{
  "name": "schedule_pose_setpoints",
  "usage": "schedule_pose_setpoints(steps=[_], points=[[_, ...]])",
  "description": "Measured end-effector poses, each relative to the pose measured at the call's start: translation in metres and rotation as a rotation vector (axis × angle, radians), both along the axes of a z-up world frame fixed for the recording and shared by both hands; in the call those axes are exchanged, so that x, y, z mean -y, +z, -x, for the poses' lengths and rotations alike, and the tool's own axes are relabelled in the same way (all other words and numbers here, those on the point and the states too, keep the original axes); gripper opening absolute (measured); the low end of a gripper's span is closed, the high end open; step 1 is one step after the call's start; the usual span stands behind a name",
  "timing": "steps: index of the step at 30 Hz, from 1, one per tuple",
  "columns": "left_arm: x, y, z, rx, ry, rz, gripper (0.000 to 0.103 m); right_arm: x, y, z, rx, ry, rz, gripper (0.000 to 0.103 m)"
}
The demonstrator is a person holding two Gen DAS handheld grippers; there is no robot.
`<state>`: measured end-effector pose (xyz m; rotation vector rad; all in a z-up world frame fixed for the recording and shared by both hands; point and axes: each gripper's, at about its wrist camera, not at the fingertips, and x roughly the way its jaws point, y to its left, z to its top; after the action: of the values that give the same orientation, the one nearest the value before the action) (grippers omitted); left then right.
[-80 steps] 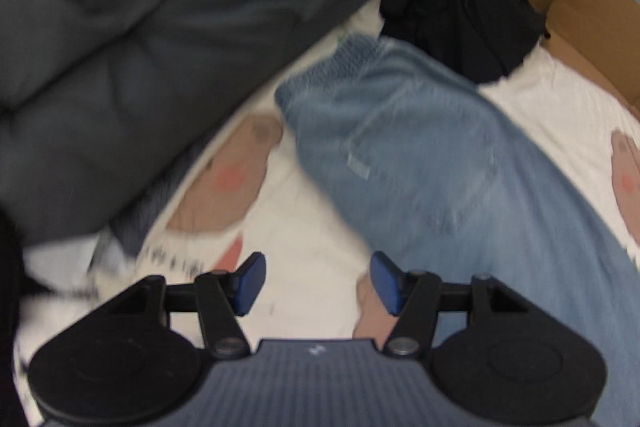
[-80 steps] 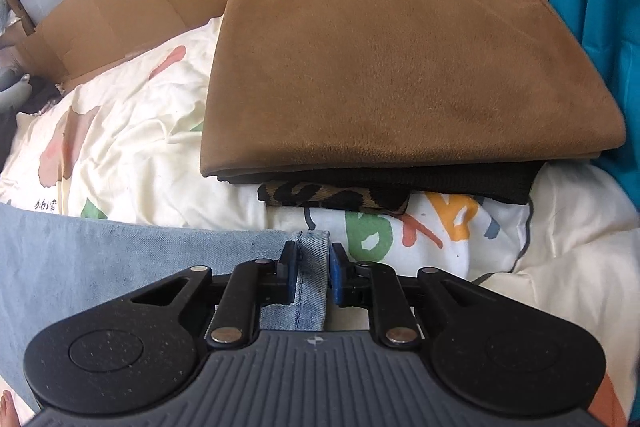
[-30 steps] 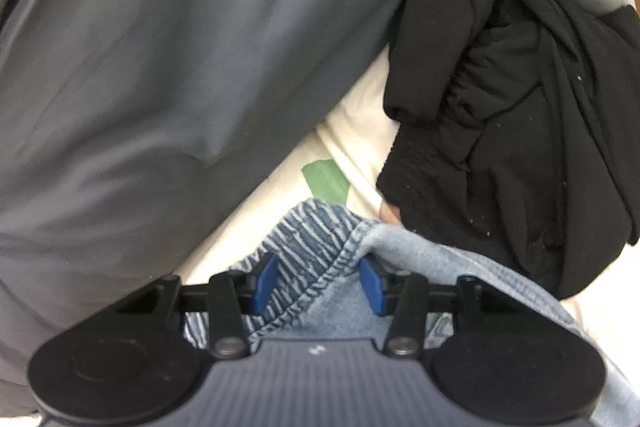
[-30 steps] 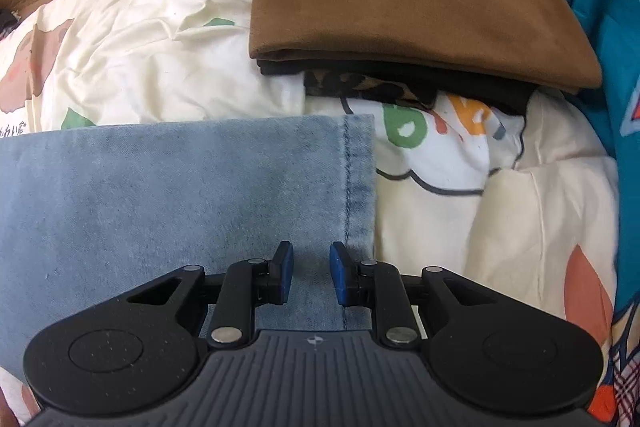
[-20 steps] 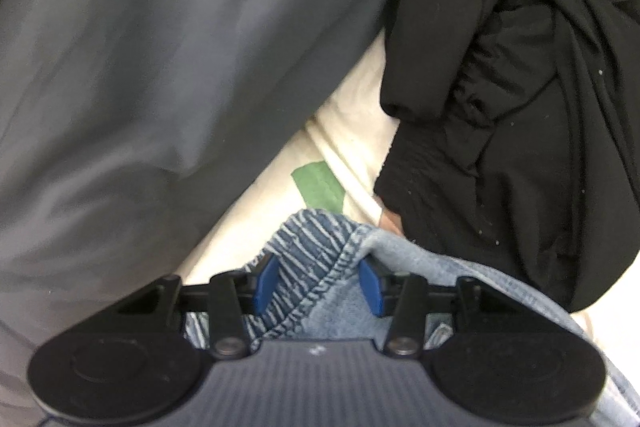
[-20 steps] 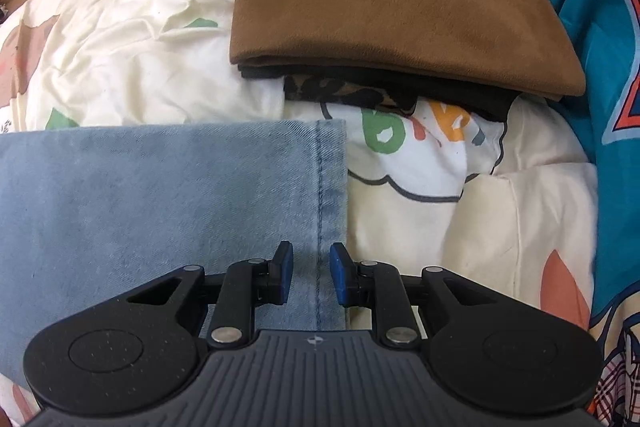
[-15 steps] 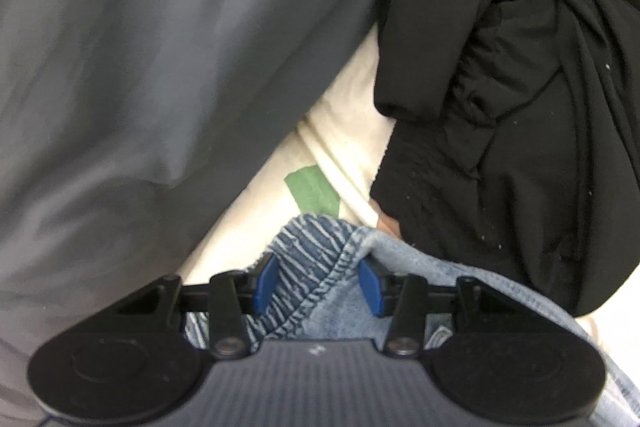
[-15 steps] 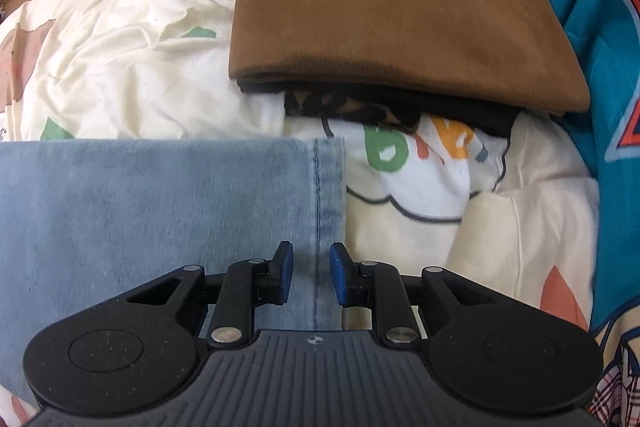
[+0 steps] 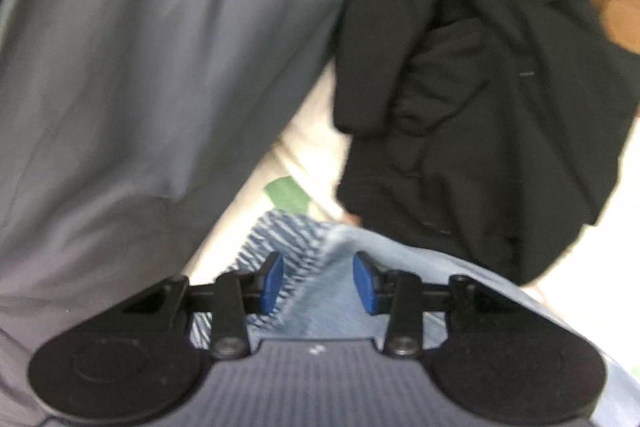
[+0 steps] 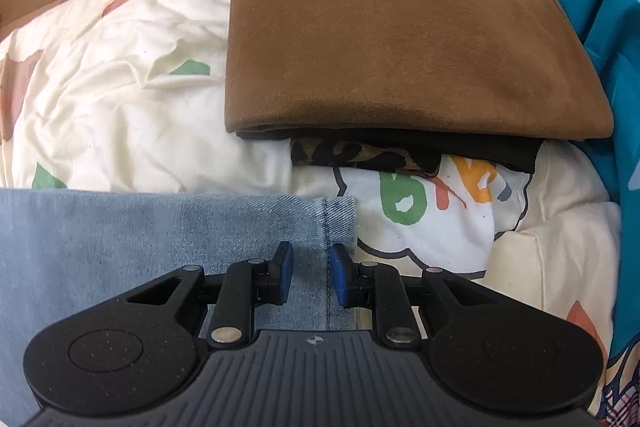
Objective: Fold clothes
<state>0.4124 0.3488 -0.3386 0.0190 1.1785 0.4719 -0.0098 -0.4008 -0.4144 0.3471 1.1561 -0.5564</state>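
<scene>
We see the left tongs (image 9: 318,281), just closing, clamped on the jeans (image 9: 340,307) waistband. The right tongs (image 10: 310,277) stand slightly apart around the jeans (image 10: 160,247) hem; contact is unclear.

Each gripper is matte black: the left gripper (image 9: 316,283) and right gripper (image 10: 310,277) carry blue pads on slim black linkage arms with silvery pivot screws. Behind sit two round black discs flanking a ribbed grey body with a small white mark.
</scene>
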Motion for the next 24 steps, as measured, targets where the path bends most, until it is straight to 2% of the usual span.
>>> schedule_pose_setpoints(steps=[3, 5, 9, 14, 19, 20, 24], points=[[0.016, 0.003, -0.002, 0.013, -0.083, 0.016, 0.042, 0.0, 0.0, 0.001, 0.01, -0.012, 0.003, 0.027], [0.02, -0.002, -0.004, 0.007, -0.099, 0.015, 0.043, 0.001, 0.0, 0.002, 0.014, -0.014, 0.004, 0.027], [0.01, -0.028, -0.014, -0.029, -0.048, 0.025, 0.041, 0.004, -0.002, 0.005, 0.024, -0.006, -0.009, 0.027], [0.006, -0.044, -0.021, -0.03, -0.029, 0.02, 0.04, 0.006, 0.0, 0.002, 0.002, 0.01, -0.014, 0.027], [0.0, -0.051, -0.036, -0.047, -0.004, 0.04, 0.039, 0.005, 0.007, 0.001, 0.025, 0.004, 0.0, 0.027], [0.002, -0.051, -0.037, -0.05, -0.006, 0.032, 0.039, 0.004, 0.01, 0.001, 0.042, 0.006, 0.006, 0.027], [0.012, -0.046, -0.038, -0.063, 0.005, 0.001, 0.035, 0.008, 0.003, -0.003, 0.019, 0.005, -0.008, 0.027]])
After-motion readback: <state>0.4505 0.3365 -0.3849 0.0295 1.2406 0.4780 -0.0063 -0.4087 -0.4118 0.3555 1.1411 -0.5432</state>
